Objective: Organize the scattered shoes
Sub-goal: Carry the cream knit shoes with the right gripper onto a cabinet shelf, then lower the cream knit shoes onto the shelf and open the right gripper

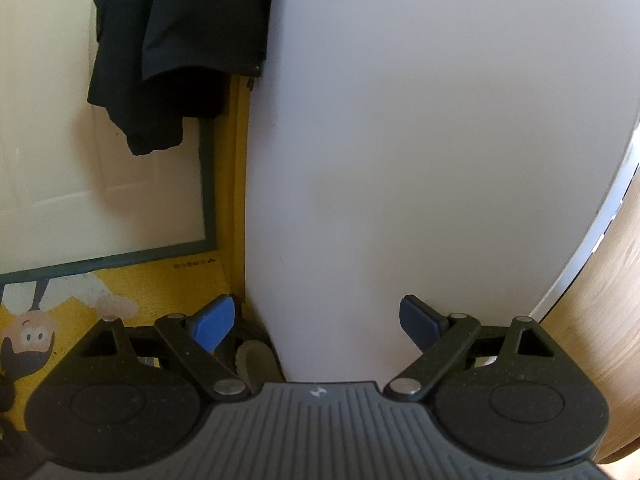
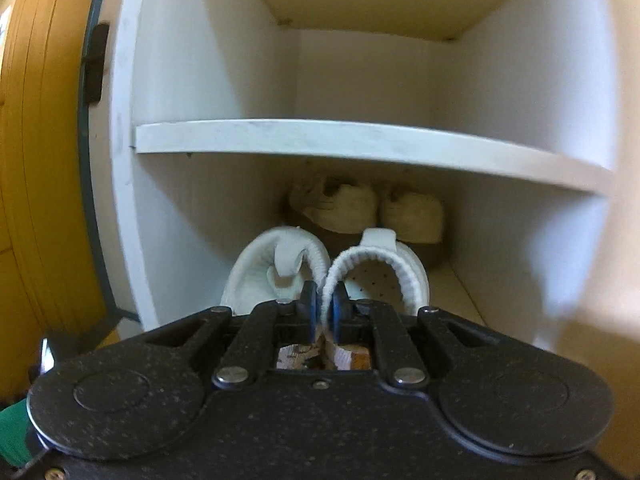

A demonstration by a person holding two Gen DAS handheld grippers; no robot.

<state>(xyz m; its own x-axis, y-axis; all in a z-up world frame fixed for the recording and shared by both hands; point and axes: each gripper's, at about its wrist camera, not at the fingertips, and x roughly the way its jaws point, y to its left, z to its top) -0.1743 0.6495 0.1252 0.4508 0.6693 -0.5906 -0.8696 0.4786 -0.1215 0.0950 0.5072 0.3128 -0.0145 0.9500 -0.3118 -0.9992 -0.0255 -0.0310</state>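
In the right wrist view my right gripper (image 2: 324,312) is shut on the touching inner collars of a pair of white sneakers (image 2: 376,276), held at the mouth of the lower compartment of a white shoe cabinet (image 2: 360,140). A beige pair of shoes (image 2: 372,208) sits at the back of that compartment. In the left wrist view my left gripper (image 1: 316,324) is open and empty, close to a white cabinet panel (image 1: 400,140). A bit of a grey shoe sole (image 1: 252,356) shows just below the left finger.
Dark clothes (image 1: 168,52) hang over a white door at upper left. A yellow cartoon mat (image 1: 80,292) lies on the floor. A wooden surface (image 1: 600,320) is at the right. An orange-yellow door edge (image 2: 44,160) stands left of the cabinet. The shelf above the shoes holds nothing visible.
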